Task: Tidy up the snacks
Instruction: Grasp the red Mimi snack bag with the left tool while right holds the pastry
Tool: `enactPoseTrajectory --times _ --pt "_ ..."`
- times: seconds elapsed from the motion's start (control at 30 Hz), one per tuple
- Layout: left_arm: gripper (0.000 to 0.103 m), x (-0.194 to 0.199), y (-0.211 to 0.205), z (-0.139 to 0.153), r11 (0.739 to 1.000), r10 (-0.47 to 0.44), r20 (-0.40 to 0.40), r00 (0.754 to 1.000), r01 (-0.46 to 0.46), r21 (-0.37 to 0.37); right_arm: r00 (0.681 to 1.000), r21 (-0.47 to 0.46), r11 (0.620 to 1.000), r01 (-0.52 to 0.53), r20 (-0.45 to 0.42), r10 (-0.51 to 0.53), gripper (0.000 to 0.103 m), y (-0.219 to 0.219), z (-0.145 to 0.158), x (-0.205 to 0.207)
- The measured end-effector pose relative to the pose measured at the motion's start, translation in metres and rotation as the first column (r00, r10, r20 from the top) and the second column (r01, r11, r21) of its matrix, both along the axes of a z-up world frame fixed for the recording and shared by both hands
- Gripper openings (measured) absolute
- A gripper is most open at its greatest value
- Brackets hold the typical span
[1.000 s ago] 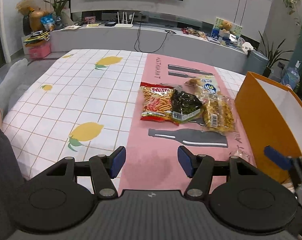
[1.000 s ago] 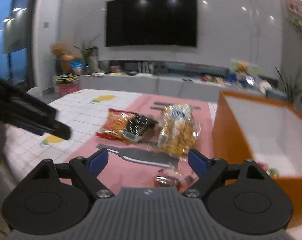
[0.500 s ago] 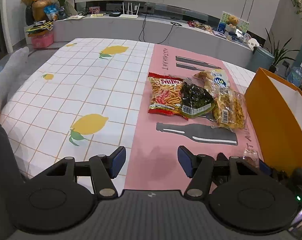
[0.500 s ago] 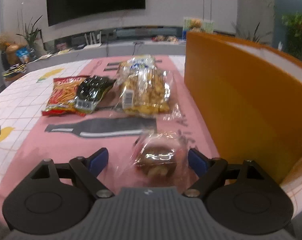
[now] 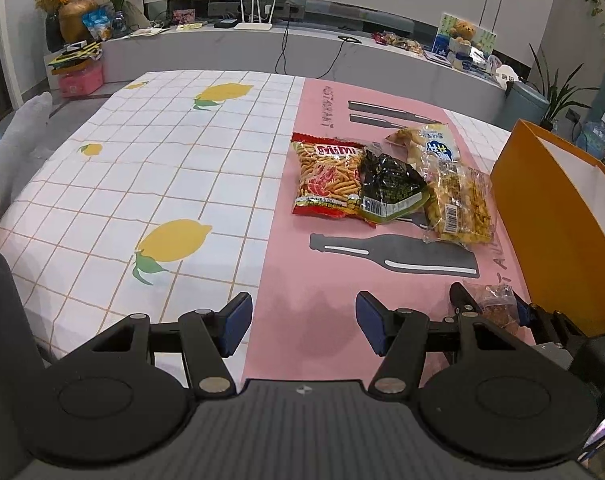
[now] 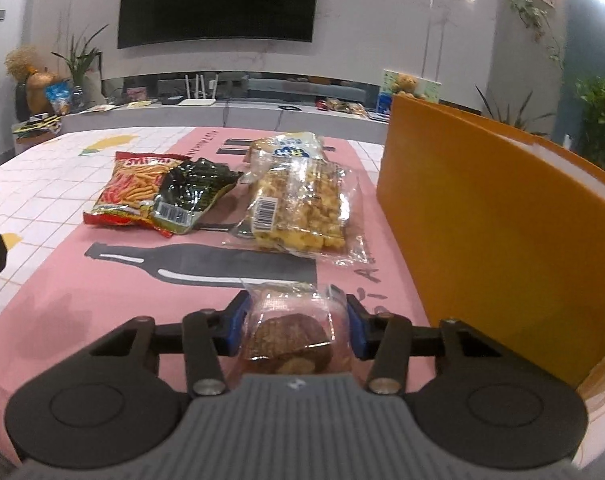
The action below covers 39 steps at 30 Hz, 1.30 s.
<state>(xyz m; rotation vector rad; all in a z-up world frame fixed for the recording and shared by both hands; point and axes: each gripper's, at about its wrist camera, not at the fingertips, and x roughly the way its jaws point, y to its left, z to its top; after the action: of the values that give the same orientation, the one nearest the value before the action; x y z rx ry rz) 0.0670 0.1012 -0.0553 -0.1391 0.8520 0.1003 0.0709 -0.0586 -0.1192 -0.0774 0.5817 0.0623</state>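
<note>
Left wrist view: left gripper (image 5: 303, 326) hangs tilted down over the pink runner (image 5: 314, 312), jaws spread, nothing between them. Four snack bags lie ahead, with the orange box (image 5: 558, 240) at the right.

Right wrist view: right gripper (image 6: 295, 328) sits low near the table, jaws just closed, pinching a small clear-wrapped cake (image 6: 290, 334) just beside the box. One red bag (image 6: 130, 190), one dark bag (image 6: 192, 196), two clear bags behind.

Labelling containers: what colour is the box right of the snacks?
Orange outside, white inside. The box shows best in the left wrist view, where both faces are visible.
</note>
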Motion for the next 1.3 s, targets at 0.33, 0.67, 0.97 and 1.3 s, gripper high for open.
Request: enactPoseTrajectory --times 0.33,0.67,0.97,1.3 --pt "0.070 -0.001 0.009 -0.005 0.998 -0.009 0.023 1.000 0.010 -0.061 0.975 0.002 0.980 -0.198 0.106 0.197 0.046 -0.003 0.013 -0.027" --pt "0.070 0.002 0.030 0.010 0.993 0.012 0.130 0.991 0.004 -0.117 0.970 -0.007 0.975 -0.224 0.091 0.224 0.047 -0.021 0.028 -0.030" --pt "0.072 0.046 0.031 0.004 0.998 -0.005 0.102 0.995 0.011 -0.061 0.987 0.153 0.976 -0.155 -0.023 0.160 0.047 -0.034 0.008 -0.001" --pt "0.074 0.107 0.030 -0.018 0.994 0.014 0.054 0.998 -0.008 -0.108 0.987 0.151 0.976 -0.155 -0.018 0.160 0.047 -0.029 -0.002 0.012"
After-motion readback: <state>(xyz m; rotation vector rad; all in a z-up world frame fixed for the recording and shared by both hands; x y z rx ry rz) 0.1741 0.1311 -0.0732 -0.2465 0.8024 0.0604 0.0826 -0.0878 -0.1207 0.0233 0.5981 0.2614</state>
